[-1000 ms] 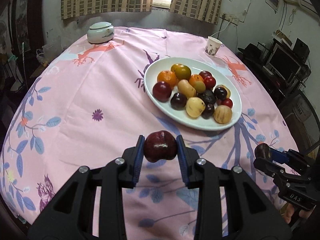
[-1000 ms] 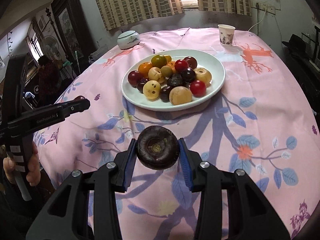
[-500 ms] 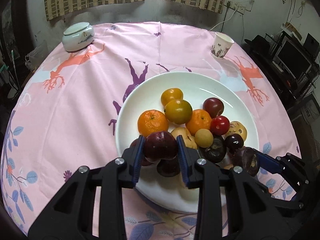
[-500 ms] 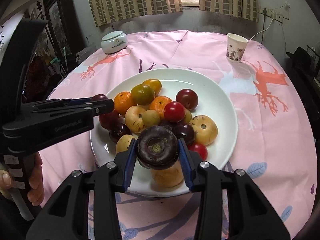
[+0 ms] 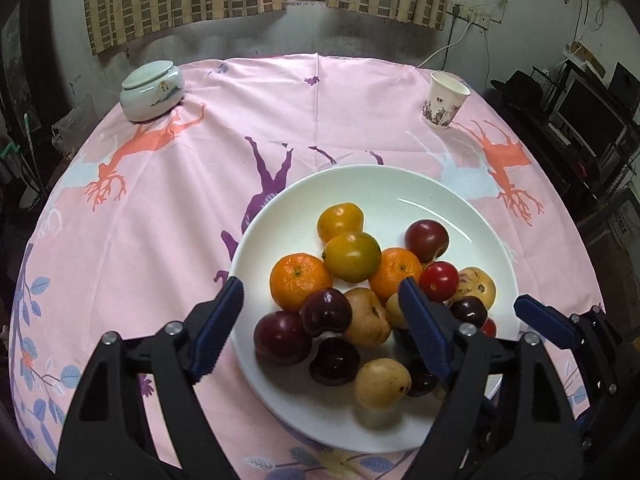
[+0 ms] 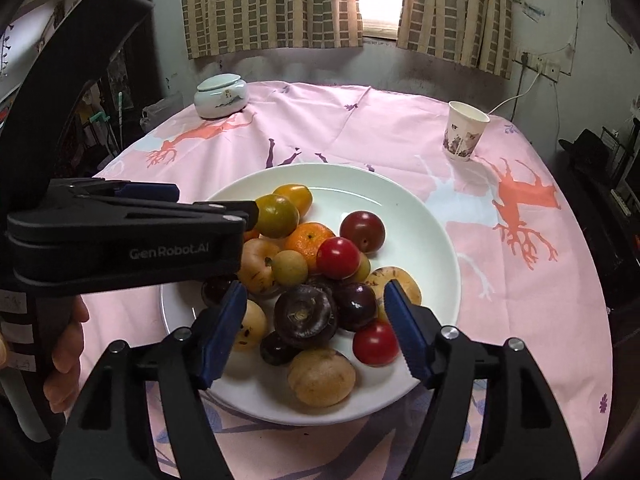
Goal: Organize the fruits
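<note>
Both grippers, left gripper (image 5: 320, 320) and right gripper (image 6: 316, 322), are opening over the white plate (image 5: 400, 188), pads clear of fruit. Released since a second ago, the dark red plum (image 5: 326, 312) and dark mangosteen (image 6: 306, 316) now rest on the pile.

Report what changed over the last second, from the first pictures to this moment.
Both claws carried their fruit from over the cloth to the white plate and let go. The left claw is opening, its dark red plum now on the pile. The right claw is opening, its dark purple fruit lying free between the jaws. Lidded jar and paper cup stayed put.
</note>
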The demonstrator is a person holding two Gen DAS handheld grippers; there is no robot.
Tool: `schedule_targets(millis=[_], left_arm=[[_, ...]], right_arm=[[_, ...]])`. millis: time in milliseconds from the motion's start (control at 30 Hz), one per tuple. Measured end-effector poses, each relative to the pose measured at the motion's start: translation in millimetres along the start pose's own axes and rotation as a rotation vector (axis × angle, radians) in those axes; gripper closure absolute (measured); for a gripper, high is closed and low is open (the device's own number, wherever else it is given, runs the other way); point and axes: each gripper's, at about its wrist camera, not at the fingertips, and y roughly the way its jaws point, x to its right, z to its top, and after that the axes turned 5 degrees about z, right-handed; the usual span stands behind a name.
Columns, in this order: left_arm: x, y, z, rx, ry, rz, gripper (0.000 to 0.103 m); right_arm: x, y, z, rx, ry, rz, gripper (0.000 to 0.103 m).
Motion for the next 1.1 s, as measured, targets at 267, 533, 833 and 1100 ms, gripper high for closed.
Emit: schedule_targets(millis=[267, 533, 833, 1100], left_arm=[[2.2, -31.6, -7.9, 0.048, 0.007, -0.001, 0.005], [0.8, -74.5, -51.5, 0.112, 0.029, 0.043, 0.002], [-4.8, -105.6, -130.2, 0.065, 0.003, 0.016, 0.002], [-9.7, -126.9, -145.9, 0.099, 0.011, 0.064, 0.002]], right_arm=[[-4.7, -15.9, -3.3, -0.004, -0.025, -0.037, 0.001], [0.4, -47.5, -38.6, -0.012, 0.075, -0.06, 0.001], [1.6, -78.1, -86.0, -0.048, 0.162, -0.052, 0.001], [-6.3, -88.2, -104.6, -0.045, 0.143, -0.128, 0.001]])
